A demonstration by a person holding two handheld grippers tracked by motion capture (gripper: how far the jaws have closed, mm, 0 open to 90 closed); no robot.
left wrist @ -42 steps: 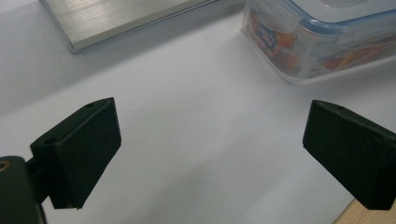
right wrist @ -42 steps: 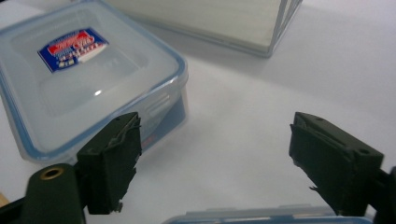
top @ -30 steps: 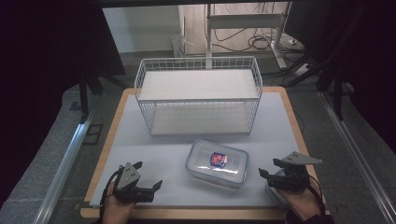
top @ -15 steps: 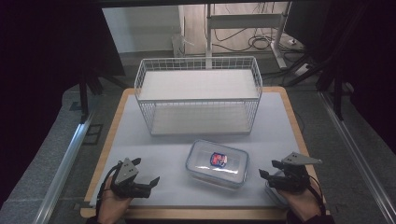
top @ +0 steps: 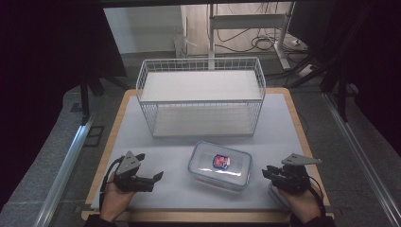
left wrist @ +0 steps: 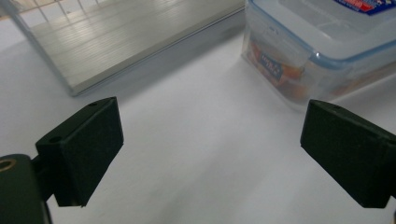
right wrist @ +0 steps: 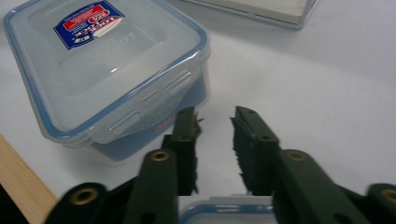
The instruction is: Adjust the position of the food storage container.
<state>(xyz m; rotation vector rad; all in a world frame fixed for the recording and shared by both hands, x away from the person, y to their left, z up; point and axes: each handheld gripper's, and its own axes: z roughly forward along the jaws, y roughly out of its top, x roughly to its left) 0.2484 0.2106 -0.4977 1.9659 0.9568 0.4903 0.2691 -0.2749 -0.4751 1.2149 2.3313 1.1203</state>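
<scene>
Bare mat [top: 165,156] between container [top: 220,165] and basket [top: 201,97]

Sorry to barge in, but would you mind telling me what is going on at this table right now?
A person holds a gripper in each hand, on either side of a lidded plastic container that sits in front of a white wire basket. The left gripper is wide open and points at the container without touching it. The right gripper has just been closing, with nothing between its jaws and a gap left. Neither holds anything.
</scene>
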